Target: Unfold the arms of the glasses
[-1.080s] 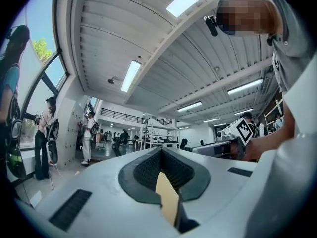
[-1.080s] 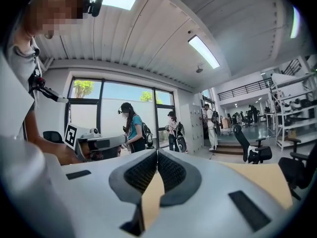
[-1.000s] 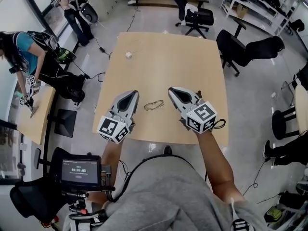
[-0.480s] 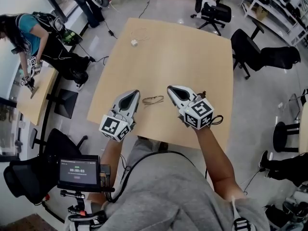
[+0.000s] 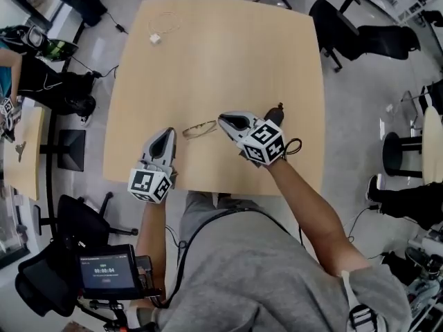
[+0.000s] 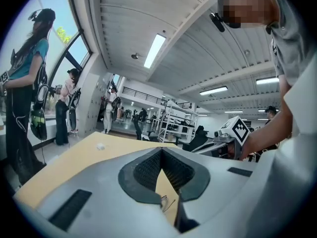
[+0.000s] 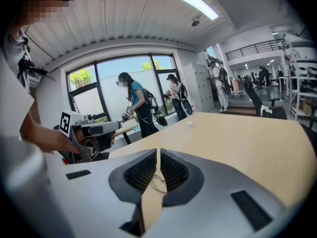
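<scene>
Glasses (image 5: 199, 129) lie near the front edge of a wooden table (image 5: 228, 54), long axis side to side, right end slightly farther away, between the left gripper (image 5: 165, 133) and right gripper (image 5: 222, 120), both pinched closed, empty.

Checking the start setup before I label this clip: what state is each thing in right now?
glasses: flat on the table, held by neither gripper; arms seemingly folded.
left gripper: jaws shut, empty.
right gripper: jaws shut, empty, tip beside the glasses.
white plug with cable: lying loose near the table's far edge.
</scene>
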Available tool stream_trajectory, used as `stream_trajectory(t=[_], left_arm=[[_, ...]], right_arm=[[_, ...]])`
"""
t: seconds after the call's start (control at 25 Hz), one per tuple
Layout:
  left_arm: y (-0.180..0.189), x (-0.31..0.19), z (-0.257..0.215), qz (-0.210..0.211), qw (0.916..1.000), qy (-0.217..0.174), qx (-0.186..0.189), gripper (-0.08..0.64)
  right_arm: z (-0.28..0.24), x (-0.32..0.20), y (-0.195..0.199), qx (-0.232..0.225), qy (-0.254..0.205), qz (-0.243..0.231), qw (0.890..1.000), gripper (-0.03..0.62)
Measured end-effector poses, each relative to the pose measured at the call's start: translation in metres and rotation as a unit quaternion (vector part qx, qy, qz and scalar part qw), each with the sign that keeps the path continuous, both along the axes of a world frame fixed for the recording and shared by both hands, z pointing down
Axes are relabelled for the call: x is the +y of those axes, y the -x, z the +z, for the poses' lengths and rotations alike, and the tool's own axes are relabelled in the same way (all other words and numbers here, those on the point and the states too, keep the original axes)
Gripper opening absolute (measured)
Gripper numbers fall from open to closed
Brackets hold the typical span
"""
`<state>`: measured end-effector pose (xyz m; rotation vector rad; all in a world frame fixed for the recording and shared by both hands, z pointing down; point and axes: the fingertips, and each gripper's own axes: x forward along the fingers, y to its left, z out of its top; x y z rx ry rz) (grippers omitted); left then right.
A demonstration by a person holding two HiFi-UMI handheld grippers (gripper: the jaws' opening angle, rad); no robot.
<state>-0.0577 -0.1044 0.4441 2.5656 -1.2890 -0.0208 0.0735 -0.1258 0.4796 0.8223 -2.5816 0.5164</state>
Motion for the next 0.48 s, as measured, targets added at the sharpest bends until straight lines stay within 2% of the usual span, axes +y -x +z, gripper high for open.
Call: stream_trajectory(t=[0.24, 0.36, 0.48], left_arm=[[0.004, -0.036, 0.079, 0.000, 0.9988, 0.049, 0.000, 0.005], [0.011, -0.031, 0.114, -0.007, 0.9965, 0.083, -0.009, 0.005], [-0.011, -0.026, 0.134, 0.011, 0.9935, 0.112, -0.017, 0.005]], right_arm=[[0.083, -0.030, -0.010, 0.062, 0.048, -0.014, 0.997, 0.009], [0.118, -0.026, -0.005, 0.080, 0.086, -0.033, 0.993, 0.009], [0.135, -0.015, -0.025, 0.089, 0.110, -0.035, 0.989, 0.009]])
